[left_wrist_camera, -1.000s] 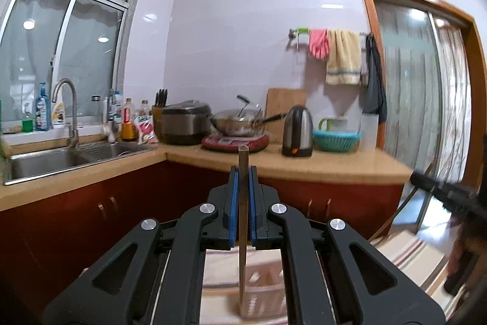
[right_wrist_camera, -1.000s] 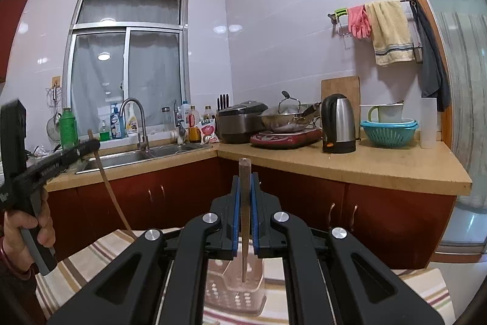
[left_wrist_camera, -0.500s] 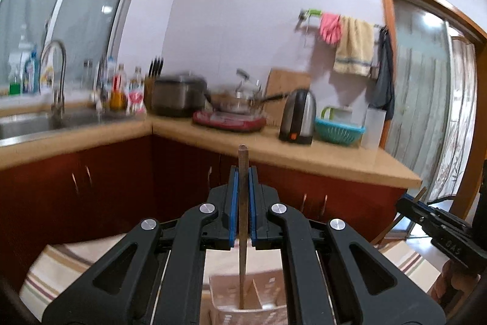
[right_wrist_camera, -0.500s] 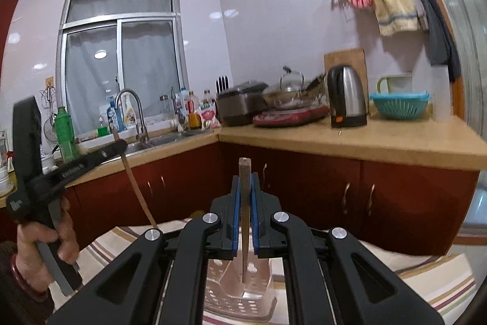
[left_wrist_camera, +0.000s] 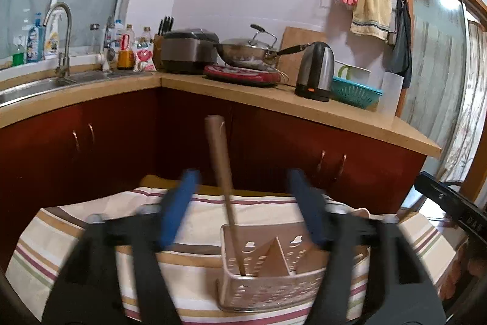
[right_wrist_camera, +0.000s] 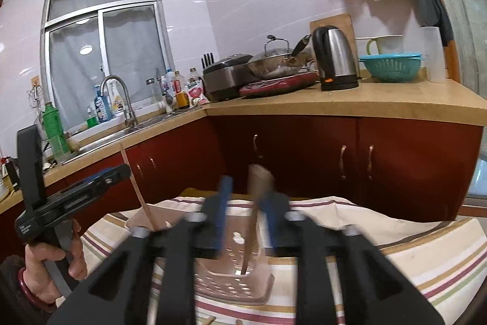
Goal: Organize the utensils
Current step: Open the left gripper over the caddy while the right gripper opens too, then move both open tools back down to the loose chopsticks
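**Both grippers released, utensils standing in the holder**

Your left gripper [left_wrist_camera: 240, 203] is spread wide, its blue pads well apart from the wooden utensil [left_wrist_camera: 222, 181], which stands tilted in the left compartment of the perforated holder [left_wrist_camera: 268, 288] on the striped cloth [left_wrist_camera: 76, 236]. Your right gripper [right_wrist_camera: 246, 212] is also parted around a second wooden utensil [right_wrist_camera: 254, 212]; that one's lower end rests inside the holder [right_wrist_camera: 231, 285]. Whether those pads touch it is blurred.
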`<state>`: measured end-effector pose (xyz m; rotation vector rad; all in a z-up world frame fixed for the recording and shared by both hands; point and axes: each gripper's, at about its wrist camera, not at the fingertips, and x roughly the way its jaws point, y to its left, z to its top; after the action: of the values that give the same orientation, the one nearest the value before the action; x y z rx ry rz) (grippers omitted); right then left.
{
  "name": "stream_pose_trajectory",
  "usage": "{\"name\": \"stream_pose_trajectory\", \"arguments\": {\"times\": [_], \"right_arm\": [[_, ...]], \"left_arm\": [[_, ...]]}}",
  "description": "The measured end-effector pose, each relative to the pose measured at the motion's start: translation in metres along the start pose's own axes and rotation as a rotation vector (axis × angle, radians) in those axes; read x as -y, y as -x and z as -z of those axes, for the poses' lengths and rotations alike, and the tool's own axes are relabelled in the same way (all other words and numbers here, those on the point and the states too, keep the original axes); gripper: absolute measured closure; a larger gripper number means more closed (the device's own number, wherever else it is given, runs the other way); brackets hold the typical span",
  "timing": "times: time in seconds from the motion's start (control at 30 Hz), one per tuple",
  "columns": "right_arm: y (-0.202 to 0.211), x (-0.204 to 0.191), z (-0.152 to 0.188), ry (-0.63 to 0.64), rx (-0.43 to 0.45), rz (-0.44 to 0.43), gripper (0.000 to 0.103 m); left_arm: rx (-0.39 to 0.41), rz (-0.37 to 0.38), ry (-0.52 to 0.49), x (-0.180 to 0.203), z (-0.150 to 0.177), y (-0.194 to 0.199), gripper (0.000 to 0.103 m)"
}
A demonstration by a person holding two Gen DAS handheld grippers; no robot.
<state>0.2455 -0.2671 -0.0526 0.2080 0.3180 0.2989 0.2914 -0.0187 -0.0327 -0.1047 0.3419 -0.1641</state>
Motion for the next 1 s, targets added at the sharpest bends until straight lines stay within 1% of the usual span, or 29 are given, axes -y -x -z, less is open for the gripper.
{"name": "stream_pose_trajectory", "arguments": {"times": [0.03, 0.1, 0.17, 0.2, 0.27, 0.37, 0.5, 0.63, 0.77, 0.9, 1.0], "right_arm": [[0.002, 0.000, 0.001, 0.003, 0.006, 0.010, 0.058], [0.007, -0.001, 0.002, 0.017, 0.007, 0.032, 0.054], [0.011, -0.001, 0.004, 0.019, 0.003, 0.044, 0.047], [0.013, 0.000, 0.004, 0.019, 0.003, 0.049, 0.045], [0.017, 0.000, 0.005, 0.024, 0.006, 0.068, 0.037], [0.026, 0.001, 0.006, 0.035, 0.012, 0.099, 0.034], [0.041, 0.005, 0.010, 0.032, 0.004, 0.143, 0.033], [0.067, 0.001, 0.022, 0.046, 0.005, 0.186, 0.033], [0.101, -0.013, 0.048, 0.084, 0.000, 0.218, 0.033], [0.126, -0.025, 0.079, 0.095, -0.026, 0.208, 0.034], [0.142, -0.036, 0.104, 0.097, -0.053, 0.190, 0.041]], "left_arm": [[0.000, -0.004, -0.018, 0.002, 0.001, 0.002, 0.034], [-0.011, -0.020, -0.064, 0.007, 0.006, 0.006, 0.032], [-0.021, -0.029, -0.085, 0.010, 0.009, 0.009, 0.030], [-0.026, -0.031, -0.091, 0.010, 0.011, 0.012, 0.029], [-0.036, -0.036, -0.096, 0.011, 0.015, 0.020, 0.026], [-0.047, -0.039, -0.098, 0.009, 0.022, 0.031, 0.025], [-0.061, -0.042, -0.096, 0.007, 0.033, 0.049, 0.025], [-0.074, -0.050, -0.084, 0.004, 0.050, 0.075, 0.025], [-0.090, -0.061, -0.070, 0.005, 0.072, 0.101, 0.025], [-0.113, -0.070, -0.064, 0.006, 0.093, 0.123, 0.025], [-0.134, -0.079, -0.051, 0.005, 0.112, 0.140, 0.025]]}}
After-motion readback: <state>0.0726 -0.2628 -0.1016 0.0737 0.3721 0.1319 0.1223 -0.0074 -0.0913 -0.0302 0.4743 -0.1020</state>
